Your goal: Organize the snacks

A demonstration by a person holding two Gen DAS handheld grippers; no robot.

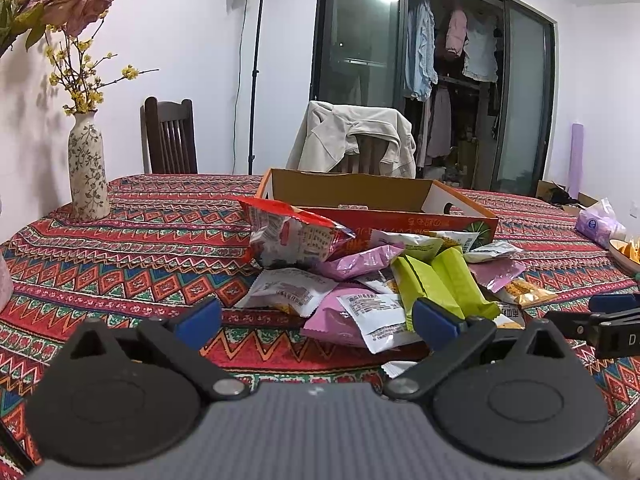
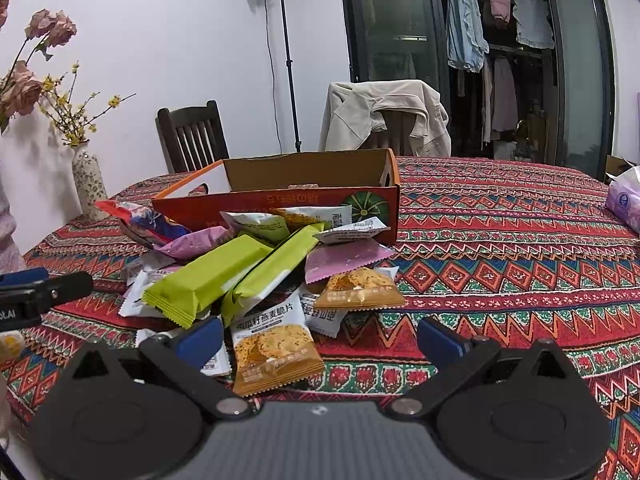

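Observation:
A heap of snack packets [image 1: 360,276] lies on the patterned tablecloth in front of an open orange cardboard box [image 1: 456,196]. A red bag [image 1: 288,236] tops the heap's left side, with green bars [image 1: 436,284], pink packets [image 1: 360,260] and white packets around it. My left gripper [image 1: 318,320] is open just before the heap, holding nothing. In the right wrist view the same heap [image 2: 256,272] and the box [image 2: 276,196] lie ahead. My right gripper [image 2: 320,338] is open, an orange oat-crisp packet [image 2: 276,356] lying on the cloth between its fingers.
A flowered vase [image 1: 88,168] stands at the table's far left. A tissue pack [image 1: 600,222] and a plate [image 1: 624,254] sit at the right edge. Two chairs stand behind the table, one with a jacket [image 1: 356,140] draped over it. Bare tablecloth [image 2: 500,240] stretches right of the box.

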